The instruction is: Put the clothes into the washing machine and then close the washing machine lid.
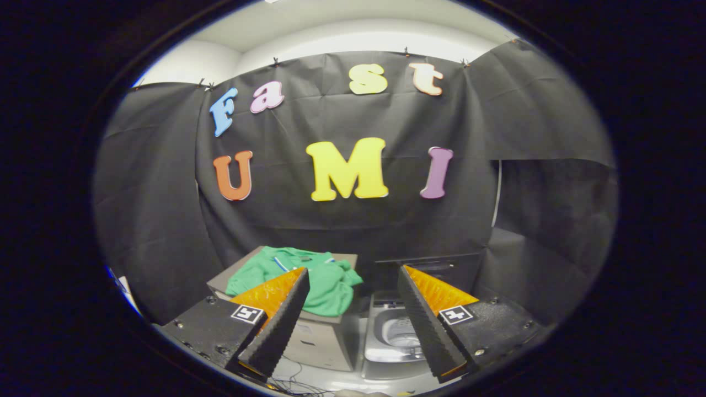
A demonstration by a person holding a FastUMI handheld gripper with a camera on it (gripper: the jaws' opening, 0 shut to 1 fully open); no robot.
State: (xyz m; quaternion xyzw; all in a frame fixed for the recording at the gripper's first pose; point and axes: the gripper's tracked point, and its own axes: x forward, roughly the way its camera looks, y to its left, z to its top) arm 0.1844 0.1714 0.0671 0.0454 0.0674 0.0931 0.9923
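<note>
- Gripper view: your gripper (353, 317) is spread wide with nothing between its fingers, held up in the air on the near side of the work.
- The green shirt (309, 275) lies in a heap on top of a grey box (322, 339), beyond your left finger and partly behind it; one fold hangs over the box's near edge.
- The washing machine (392, 336) stands just right of the box, low between your fingers. Its lid (427, 270) stands raised at the far side, and the drum looks open.
- Risk, as I judge it: pinch only a loose fold and the shirt may trail, catch on the box edge or drape over the machine's rim, which would then stop the lid closing flat.
- Risk: coming down too steeply could drive a finger into the box top instead of gathering cloth.
- Loose thin cables (295, 380) lie on the near floor below the box; keep your approach above them.
- Nothing stands between the shirt and the drum opening.
</note>
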